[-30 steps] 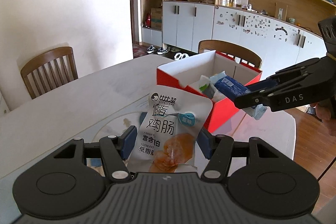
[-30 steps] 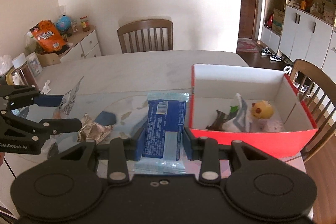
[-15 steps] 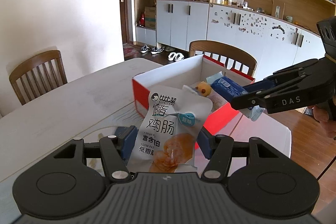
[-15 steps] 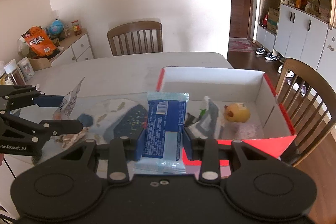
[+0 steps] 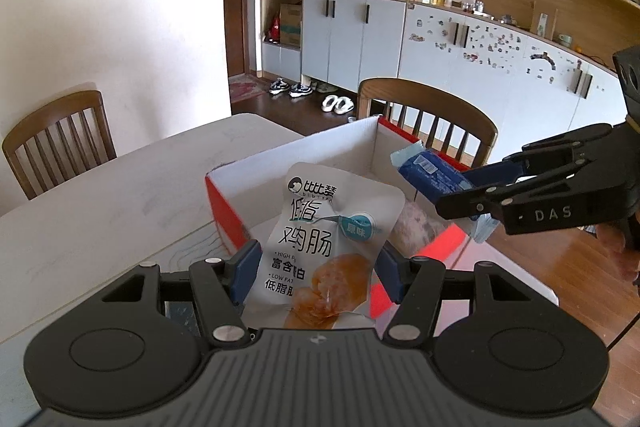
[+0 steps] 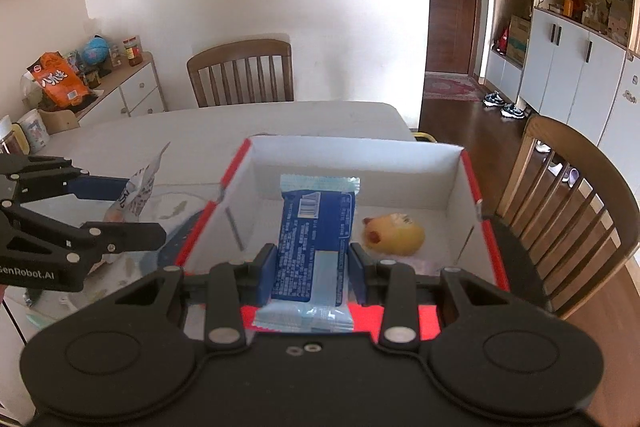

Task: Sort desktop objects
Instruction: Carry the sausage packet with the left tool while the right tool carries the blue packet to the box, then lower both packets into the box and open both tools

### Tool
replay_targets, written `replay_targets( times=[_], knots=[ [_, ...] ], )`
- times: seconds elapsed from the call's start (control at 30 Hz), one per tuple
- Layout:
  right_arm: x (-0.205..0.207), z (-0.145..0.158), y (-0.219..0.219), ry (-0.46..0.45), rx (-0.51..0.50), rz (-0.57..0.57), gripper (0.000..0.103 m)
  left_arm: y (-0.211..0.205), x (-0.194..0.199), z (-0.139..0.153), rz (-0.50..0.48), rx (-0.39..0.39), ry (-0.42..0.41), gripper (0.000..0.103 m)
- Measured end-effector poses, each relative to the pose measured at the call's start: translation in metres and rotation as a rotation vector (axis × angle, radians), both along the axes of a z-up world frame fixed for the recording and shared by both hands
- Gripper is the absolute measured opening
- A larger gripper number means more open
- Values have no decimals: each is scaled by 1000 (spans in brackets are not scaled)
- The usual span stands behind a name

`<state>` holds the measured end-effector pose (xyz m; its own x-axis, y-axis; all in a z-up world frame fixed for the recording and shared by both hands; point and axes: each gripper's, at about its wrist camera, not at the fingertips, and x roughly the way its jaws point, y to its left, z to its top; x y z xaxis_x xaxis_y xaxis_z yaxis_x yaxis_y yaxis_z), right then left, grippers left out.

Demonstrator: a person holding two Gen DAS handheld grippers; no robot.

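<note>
Left gripper (image 5: 316, 277) pinching white chicken-sausage pouch (image 5: 328, 247) upright between blue pads, held over near-left corner of red-and-white cardboard box (image 5: 224, 203). Right gripper (image 6: 312, 271) clamped on blue snack packet (image 6: 314, 239), packet sticking forward past the fingertips, hanging above box floor, just inside near wall. Yellow plush toy (image 6: 394, 233) lying inside box, right of packet. Box on pale table (image 6: 200, 131); wooden chair (image 6: 242, 73) beyond far side of box, another wooden chair at right (image 6: 576, 211).

A home dining room: wooden chairs (image 6: 241, 73) around the desk (image 6: 224, 127), shoes (image 5: 289, 87) by cabinets (image 5: 352, 35) beyond it.
</note>
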<state>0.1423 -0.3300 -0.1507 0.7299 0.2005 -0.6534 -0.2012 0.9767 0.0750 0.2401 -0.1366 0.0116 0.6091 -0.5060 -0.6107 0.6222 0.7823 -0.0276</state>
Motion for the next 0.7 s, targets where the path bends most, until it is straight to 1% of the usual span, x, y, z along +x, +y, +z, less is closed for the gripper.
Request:
replay_targets(
  times=[0.17,0.33,0.5,0.57,0.7],
  knots=[
    [15,-1,-16,-16,-21,9,37,-26,21,3,19,7,11,60],
    [31,-5,-32,-8,-27,11,37,-48,43,2,39,29,24,60],
    [44,-13,-44,14,-33,16,37,-59,70,-10,76,41,97,60],
    [48,-15,-47,20,-43,25,37,-61,83,-15,100,33,135,60],
    [55,-21,-48,31,-58,43,37,-65,103,-20,137,24,185,60]
  ],
)
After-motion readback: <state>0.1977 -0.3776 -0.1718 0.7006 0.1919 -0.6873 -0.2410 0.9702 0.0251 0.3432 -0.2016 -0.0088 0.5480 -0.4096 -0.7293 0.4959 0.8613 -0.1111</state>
